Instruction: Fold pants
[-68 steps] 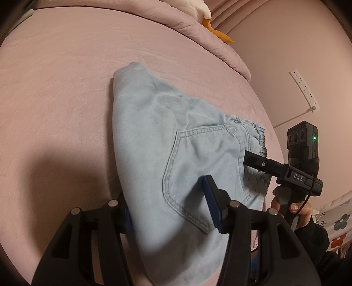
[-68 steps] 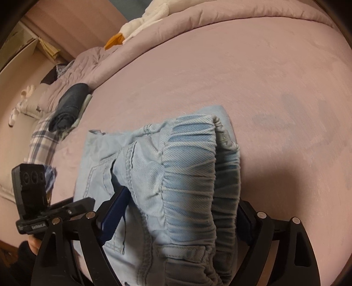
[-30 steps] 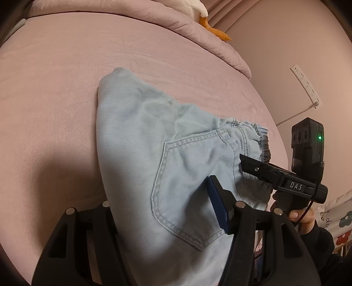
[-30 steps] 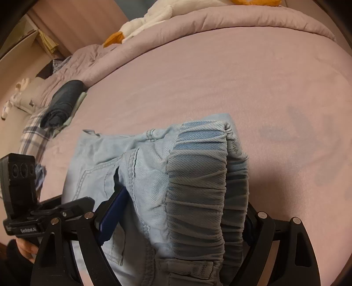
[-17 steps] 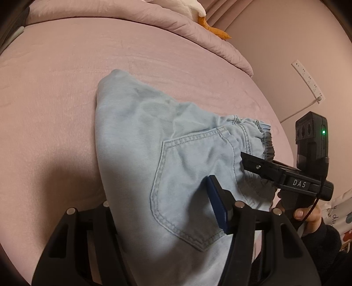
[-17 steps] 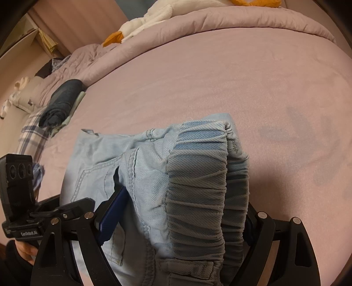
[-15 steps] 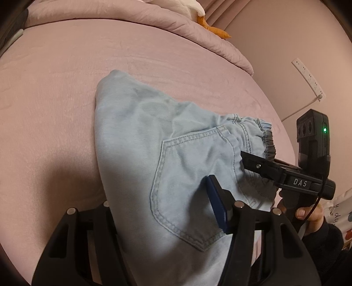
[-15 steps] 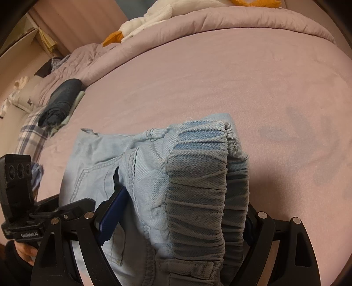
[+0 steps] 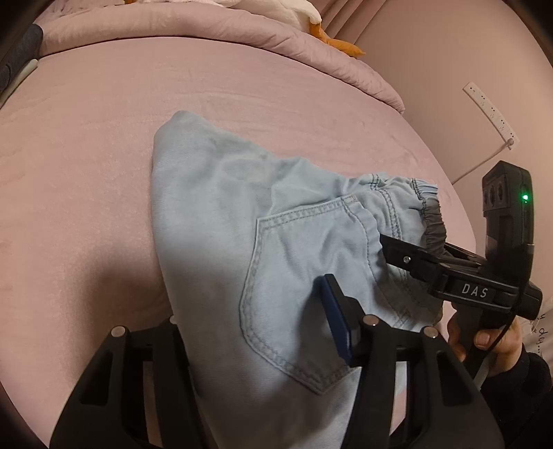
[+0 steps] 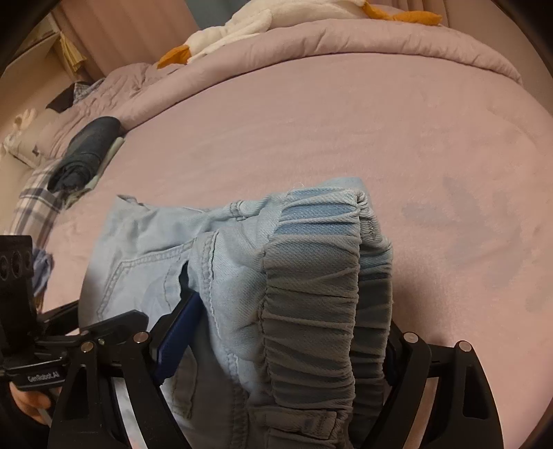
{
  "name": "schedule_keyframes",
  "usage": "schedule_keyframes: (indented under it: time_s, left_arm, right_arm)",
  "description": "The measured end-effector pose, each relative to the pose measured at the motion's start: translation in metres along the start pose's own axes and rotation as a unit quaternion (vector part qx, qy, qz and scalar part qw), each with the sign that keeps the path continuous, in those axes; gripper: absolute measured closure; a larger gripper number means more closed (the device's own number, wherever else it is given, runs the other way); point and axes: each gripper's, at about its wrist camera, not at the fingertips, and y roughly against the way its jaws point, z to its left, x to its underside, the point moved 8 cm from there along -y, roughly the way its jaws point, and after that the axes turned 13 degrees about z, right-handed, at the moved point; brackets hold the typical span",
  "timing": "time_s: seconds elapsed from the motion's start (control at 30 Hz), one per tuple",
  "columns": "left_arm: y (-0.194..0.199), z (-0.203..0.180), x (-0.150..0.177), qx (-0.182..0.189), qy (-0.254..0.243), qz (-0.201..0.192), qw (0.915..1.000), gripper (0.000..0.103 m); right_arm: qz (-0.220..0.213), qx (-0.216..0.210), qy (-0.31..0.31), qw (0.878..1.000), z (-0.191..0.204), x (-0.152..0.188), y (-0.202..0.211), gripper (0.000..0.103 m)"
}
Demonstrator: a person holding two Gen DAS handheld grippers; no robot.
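Light blue denim pants [image 9: 221, 221] lie folded into a compact stack on the pink bed. A back pocket faces up, and the elastic waistband [image 10: 311, 304] is at the right end. My left gripper [image 9: 262, 331] straddles the near left part of the stack, its jaws wide apart with denim between them. My right gripper [image 10: 280, 331] straddles the waistband end in the same way; it also shows in the left wrist view [image 9: 408, 255]. The left gripper shows at the lower left of the right wrist view [image 10: 114, 324].
The pink bed sheet [image 10: 311, 138] stretches around the pants. A rolled pink duvet [image 9: 207, 27] with a white and orange plush toy [image 10: 242, 24] lies at the head. Dark folded clothes [image 10: 86, 152] and a plaid cloth [image 10: 34, 203] sit at the left edge. A wall [image 9: 449, 51] stands right.
The pants stack has shifted slightly with both grippers around it. The right gripper has moved a little further right along the waistband end. Both jaws stay apart.
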Motion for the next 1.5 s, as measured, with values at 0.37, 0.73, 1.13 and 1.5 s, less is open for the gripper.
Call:
schedule_keyframes:
  time_s: [0.37,0.73,1.13,1.5]
  left_arm:
    - [0.005,0.002,0.001,-0.016,0.011,-0.008,0.9998,0.063]
    - [0.014,-0.002,0.002,-0.02,0.012,-0.021,0.9995,0.072]
    - [0.024,-0.012,0.003,-0.018,0.009,-0.033,0.9992,0.072]
    - [0.036,-0.022,0.006,-0.019,0.004,-0.049,0.9986,0.072]
  right_arm:
    - [-0.035,0.04,0.01,0.999,0.008,0.0,0.011,0.031]
    - [-0.07,0.06,0.027,0.995,0.02,-0.002,0.024,0.041]
    - [-0.086,0.059,0.039,0.994,0.034,0.004,0.035,0.045]
    - [-0.1,0.046,0.048,0.993,0.042,0.007,0.047,0.046]
